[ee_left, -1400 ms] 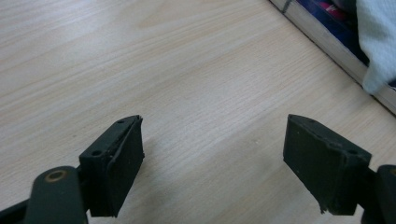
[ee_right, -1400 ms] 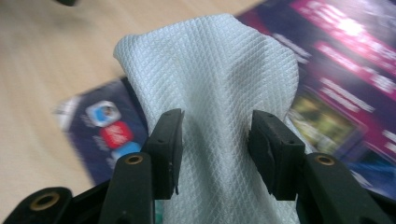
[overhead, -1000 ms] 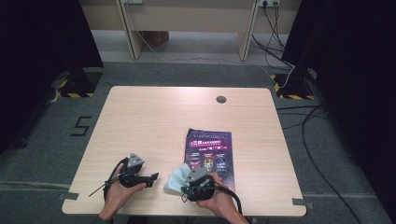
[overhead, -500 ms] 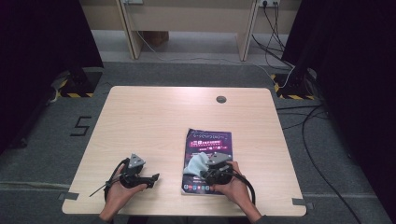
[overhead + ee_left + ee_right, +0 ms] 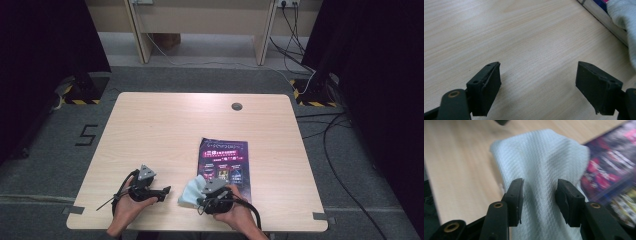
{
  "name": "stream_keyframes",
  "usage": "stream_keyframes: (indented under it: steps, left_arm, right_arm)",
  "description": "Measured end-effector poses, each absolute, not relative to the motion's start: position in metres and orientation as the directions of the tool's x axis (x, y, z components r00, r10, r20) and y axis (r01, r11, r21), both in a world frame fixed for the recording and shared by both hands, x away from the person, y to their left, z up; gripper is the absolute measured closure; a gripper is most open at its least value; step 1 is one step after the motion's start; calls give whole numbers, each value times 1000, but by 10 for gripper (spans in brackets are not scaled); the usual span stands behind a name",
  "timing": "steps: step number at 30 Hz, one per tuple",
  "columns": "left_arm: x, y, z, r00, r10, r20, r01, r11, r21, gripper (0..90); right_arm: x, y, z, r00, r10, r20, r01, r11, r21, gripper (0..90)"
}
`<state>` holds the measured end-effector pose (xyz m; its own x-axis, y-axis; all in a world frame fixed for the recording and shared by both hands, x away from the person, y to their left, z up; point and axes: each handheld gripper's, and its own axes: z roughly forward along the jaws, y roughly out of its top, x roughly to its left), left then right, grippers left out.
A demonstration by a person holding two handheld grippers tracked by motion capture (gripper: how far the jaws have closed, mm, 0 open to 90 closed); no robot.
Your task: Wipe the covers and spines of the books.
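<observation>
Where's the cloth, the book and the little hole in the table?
cloth (image 5: 541, 162), right gripper view, on its woven middle above the claw
book (image 5: 223, 159), high view, on its dark cover
hole (image 5: 237, 106), high view, on its middle

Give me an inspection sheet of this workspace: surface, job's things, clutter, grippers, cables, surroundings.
Surface: light wood table, with a round grommet hole near its far edge.
Job's things: pale waffle-weave cloth bunched at the near left corner of a flat dark book with a purple and pink cover.
Clutter: nothing seen.
Grippers: left gripper jaws wide apart over bare wood, holding nothing; right gripper jaws closed onto a fold of the cloth.
Cables: a black cable loops from the right gripper; more cables trail on the floor to the right.
Surroundings: grey carpet with a 5 mark, black curtains, desk legs behind.
</observation>
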<state>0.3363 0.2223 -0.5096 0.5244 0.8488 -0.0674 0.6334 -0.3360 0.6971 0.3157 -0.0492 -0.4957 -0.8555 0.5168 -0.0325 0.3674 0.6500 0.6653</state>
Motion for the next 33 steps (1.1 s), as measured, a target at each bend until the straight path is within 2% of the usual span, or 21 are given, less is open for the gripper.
stream_keyframes:
  steps: [2, 10, 23, 26, 33]
  left_arm:
    - [337, 222, -510, 525, 849, -68, 634, -335, 697, 195]
    - [336, 222, -510, 526, 848, -68, 634, -338, 696, 194]
    - [335, 221, -510, 526, 848, -69, 633, -337, 697, 194]
    - [336, 221, -511, 526, 848, -70, 637, -337, 693, 194]
    - [336, 220, -511, 528, 846, -68, 636, -341, 692, 194]
  right_arm:
    - [313, -45, -495, -867, 495, -49, 342, 665, 664, 575]
    - [322, -57, -495, -855, 518, 3, 390, 640, 662, 559]
    - [345, -136, -494, -710, 704, -18, 524, 546, 653, 561]
    - [339, -134, -492, -720, 693, -32, 514, 564, 646, 570]
    - [314, -112, -493, -801, 598, -22, 447, 622, 643, 569]
